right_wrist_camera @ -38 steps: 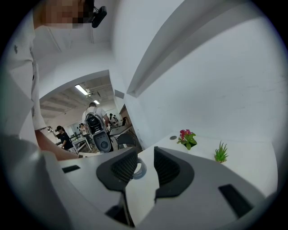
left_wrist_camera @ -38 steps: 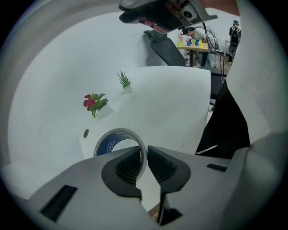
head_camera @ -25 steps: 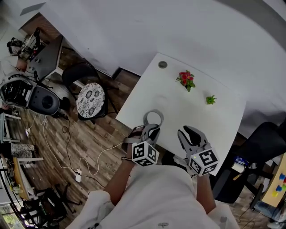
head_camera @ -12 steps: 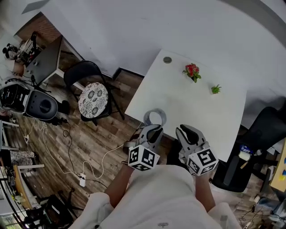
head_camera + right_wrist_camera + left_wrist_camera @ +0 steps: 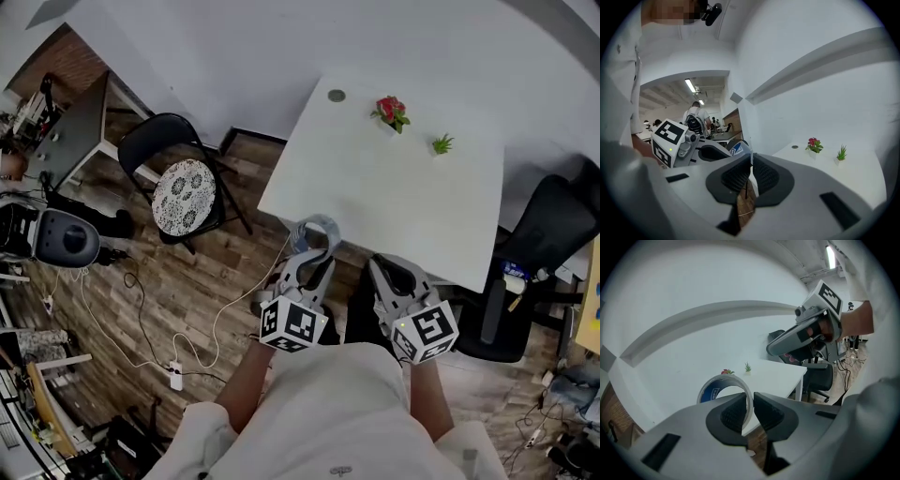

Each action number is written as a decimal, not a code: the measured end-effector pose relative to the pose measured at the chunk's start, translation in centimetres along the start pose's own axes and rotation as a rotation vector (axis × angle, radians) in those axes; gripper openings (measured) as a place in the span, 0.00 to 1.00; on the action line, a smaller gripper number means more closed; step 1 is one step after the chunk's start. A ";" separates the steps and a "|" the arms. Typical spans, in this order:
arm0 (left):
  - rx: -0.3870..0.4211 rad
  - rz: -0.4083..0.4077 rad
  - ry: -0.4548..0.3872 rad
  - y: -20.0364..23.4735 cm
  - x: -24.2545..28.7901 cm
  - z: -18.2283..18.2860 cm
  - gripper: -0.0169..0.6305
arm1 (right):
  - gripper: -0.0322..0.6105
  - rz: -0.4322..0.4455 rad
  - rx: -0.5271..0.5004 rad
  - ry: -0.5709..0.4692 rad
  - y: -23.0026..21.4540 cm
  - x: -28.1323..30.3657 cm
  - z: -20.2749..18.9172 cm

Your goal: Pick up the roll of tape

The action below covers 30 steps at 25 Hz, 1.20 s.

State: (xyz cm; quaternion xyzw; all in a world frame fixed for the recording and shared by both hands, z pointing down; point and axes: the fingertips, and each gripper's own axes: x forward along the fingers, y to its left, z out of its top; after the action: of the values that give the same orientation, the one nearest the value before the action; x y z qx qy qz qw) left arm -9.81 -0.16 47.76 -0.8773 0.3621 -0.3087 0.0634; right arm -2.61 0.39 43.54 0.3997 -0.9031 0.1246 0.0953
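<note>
- Grey roll of tape with blue-printed core point(image 5: 317, 232): held on edge in the left gripper point(image 5: 313, 261), sticking out ahead of its fingertips, at the near edge of the white tabletop point(image 5: 403, 206), not resting on it.
- Left gripper view: the ring's right-hand wall point(image 5: 723, 378) sits in the gap of the left gripper point(image 5: 749, 401). One pad is inside the hole, the other on the outer face. Jaws are clamped on the tape wall, so a narrow gap remains.
- The ring's hole faces across the jaws, and most of the roll hangs left of the gap.
- Right gripper point(image 5: 394, 277): just beside the left, roll well clear of its gap. Its jaws are closing on nothing point(image 5: 751, 164); its view only catches the roll point(image 5: 736, 149) off to the left.
- Judgement: the pick looks done on the left side, with no second hand needed. The pinch is off-centre on a thin wall, so the roll could pivot if swung.
- Red flower pot point(image 5: 391, 111) and small green plant point(image 5: 441, 143) sit at the far end, well apart.
</note>
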 end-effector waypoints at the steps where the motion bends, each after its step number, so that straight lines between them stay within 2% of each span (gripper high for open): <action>1: -0.002 -0.006 -0.003 -0.4 -0.4 -0.2 0.12 | 0.08 -0.006 -0.006 -0.002 0.5 -0.5 -0.2; 7: 0.004 -0.018 -0.040 -2.1 -2.3 0.0 0.12 | 0.07 -0.061 -0.012 0.009 2.4 -2.9 -1.9; 17: -0.041 -0.007 -0.093 -2.5 -3.9 1.5 0.12 | 0.06 -0.049 -0.121 0.006 4.4 -3.3 -0.7; 23: -0.054 0.007 -0.097 -2.5 -4.6 1.9 0.12 | 0.06 -0.075 -0.144 0.034 4.3 -3.5 -0.6; 30: -0.045 0.002 -0.102 -3.9 -4.5 2.4 0.12 | 0.06 -0.066 -0.146 0.039 4.4 -4.1 -1.1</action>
State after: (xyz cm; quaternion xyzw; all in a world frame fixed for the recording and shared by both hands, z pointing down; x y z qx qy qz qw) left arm -8.55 5.48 44.92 -0.8927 0.3662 -0.2552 0.0624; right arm -3.12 6.45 42.81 0.4185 -0.8942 0.0629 0.1458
